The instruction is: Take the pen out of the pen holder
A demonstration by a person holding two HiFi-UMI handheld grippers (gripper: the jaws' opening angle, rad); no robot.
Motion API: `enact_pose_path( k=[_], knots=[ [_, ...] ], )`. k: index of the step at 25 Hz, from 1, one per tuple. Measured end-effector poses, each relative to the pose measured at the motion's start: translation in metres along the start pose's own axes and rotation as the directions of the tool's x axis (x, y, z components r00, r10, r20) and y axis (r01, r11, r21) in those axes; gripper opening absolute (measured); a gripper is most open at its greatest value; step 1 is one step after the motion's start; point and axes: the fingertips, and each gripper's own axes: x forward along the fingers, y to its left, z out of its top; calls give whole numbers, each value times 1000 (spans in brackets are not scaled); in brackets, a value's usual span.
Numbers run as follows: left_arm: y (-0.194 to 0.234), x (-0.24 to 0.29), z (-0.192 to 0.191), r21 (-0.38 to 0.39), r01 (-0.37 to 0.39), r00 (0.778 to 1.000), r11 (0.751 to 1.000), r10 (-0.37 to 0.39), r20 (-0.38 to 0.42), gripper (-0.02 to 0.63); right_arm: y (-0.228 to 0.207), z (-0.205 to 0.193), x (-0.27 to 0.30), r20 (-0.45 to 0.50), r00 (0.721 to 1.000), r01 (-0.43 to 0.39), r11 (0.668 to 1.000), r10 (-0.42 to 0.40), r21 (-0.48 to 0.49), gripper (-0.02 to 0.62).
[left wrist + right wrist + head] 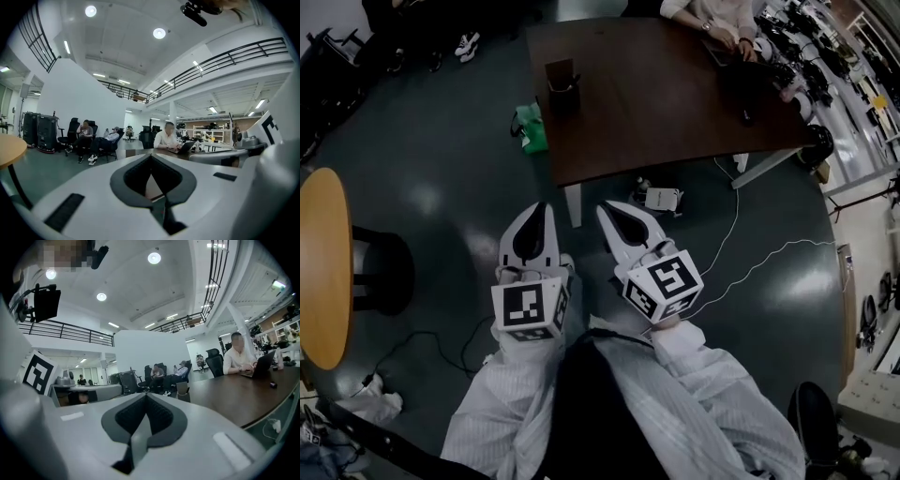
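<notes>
A dark square pen holder (562, 84) stands near the left edge of the dark brown table (675, 112), far ahead of both grippers. In the right gripper view the pen holder (183, 391) shows small at the table's near end. Whether a pen stands in it is too small to tell. My left gripper (540, 208) and right gripper (605, 208) hang side by side over the dark floor, short of the table, pointing toward it. Both have their jaws together with nothing between them, as the left gripper (151, 157) and right gripper (146, 397) show in their own views.
A person (712, 19) sits at the table's far side with a laptop. A green object (530, 127) and a white box (663, 199) lie on the floor by the table leg, with white cables (731, 234) beside them. A round wooden table (323, 272) stands at the left.
</notes>
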Motion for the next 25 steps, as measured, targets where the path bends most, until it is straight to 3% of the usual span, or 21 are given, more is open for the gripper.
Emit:
enact_pose_path(
  k=[9, 17, 21, 25],
  knots=[
    [74, 141, 33, 57, 65, 998, 996, -64, -24, 5, -69, 38, 143, 4, 998, 56, 998, -56, 15, 0],
    [86, 242, 14, 39, 114, 988, 993, -110, -104, 5, -144, 22, 196, -84, 990, 120, 991, -114, 64, 0],
    [90, 290, -2, 22, 100, 987, 995, -97, -126, 5, -186, 16, 224, -124, 988, 105, 992, -97, 64, 0],
    [92, 339, -14, 35, 45, 986, 998, -39, -161, 6, -228, 17, 255, -164, 986, 38, 998, -29, 54, 0]
  ],
)
